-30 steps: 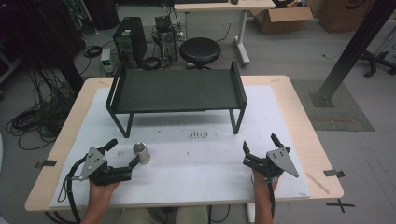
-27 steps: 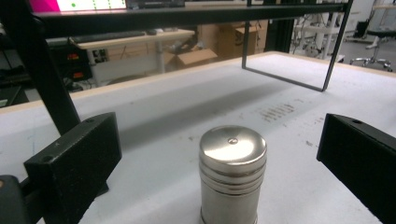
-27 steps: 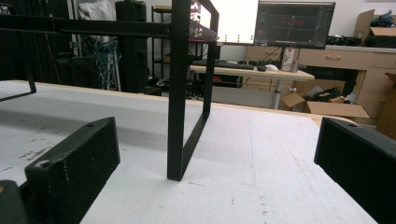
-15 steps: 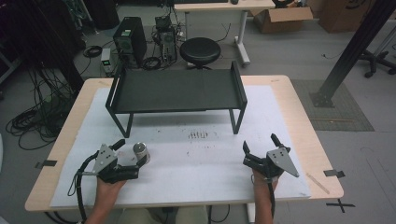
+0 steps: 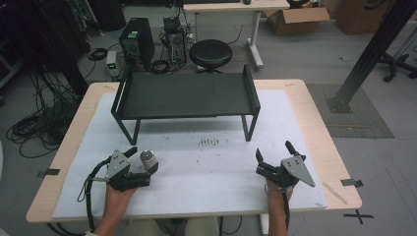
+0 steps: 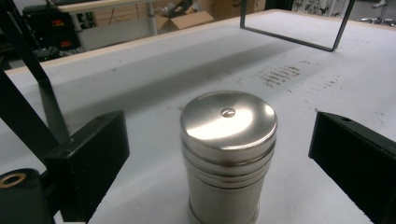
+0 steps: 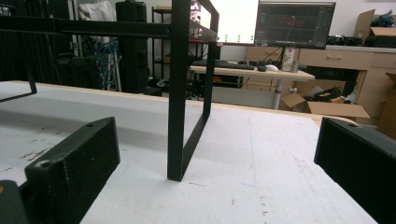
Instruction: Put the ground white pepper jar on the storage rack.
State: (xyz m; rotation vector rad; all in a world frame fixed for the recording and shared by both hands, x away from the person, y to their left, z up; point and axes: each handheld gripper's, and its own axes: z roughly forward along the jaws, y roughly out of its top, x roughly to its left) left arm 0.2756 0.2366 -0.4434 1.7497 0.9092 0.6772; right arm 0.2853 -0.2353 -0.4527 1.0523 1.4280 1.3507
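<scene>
Left tongs [image 6: 219,158] closing, upright shiny steel canister [image 6: 228,154] between

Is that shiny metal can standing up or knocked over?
Upright: the metal can stands on its base on the table, flat lid facing up.

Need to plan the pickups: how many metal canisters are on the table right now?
1. The metal canister stands upright on the white mat at the front left, between the jaws of the left tongs, which have just been closing on it; none elsewhere on the table.
</scene>
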